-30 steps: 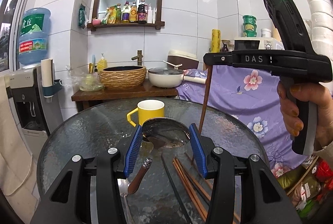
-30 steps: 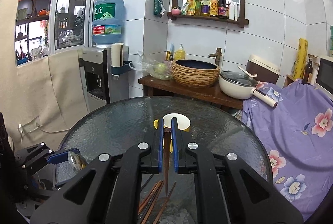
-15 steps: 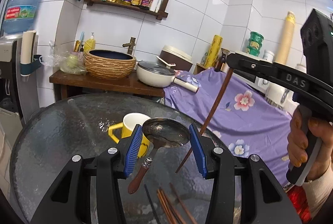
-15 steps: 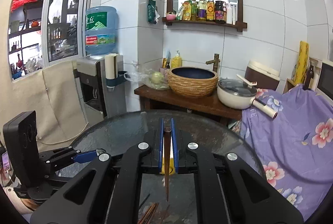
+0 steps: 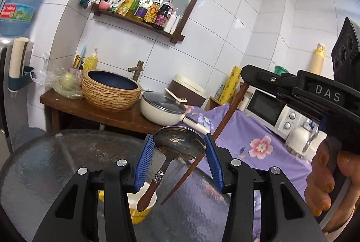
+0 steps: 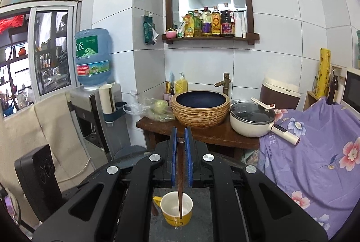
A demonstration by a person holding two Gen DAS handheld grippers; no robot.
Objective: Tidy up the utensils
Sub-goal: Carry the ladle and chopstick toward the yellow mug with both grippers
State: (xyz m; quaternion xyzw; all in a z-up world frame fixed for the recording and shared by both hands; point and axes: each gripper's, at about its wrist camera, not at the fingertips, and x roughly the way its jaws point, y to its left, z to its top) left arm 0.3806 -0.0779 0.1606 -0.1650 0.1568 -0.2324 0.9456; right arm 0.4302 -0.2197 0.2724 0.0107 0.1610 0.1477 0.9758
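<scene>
So the left hand-held gripper [image 5: 178, 158] is clamping a metal spoon [image 5: 180, 145] by its bowl, wooden handle dangling down over the yellow mug [image 5: 141, 208] sitting on the glass table [image 5: 56, 165]. The right hand-held gripper [image 6: 181, 147] is pinching a single dark chopstick [image 6: 180, 179] near its top end, jaws nearly together, and the tip is hanging right over the mug's mouth, maybe just inside, hard to tell.

One spoon [image 5: 180, 146], one chopstick [image 6: 180, 174], one mug [image 6: 176, 208]
</scene>
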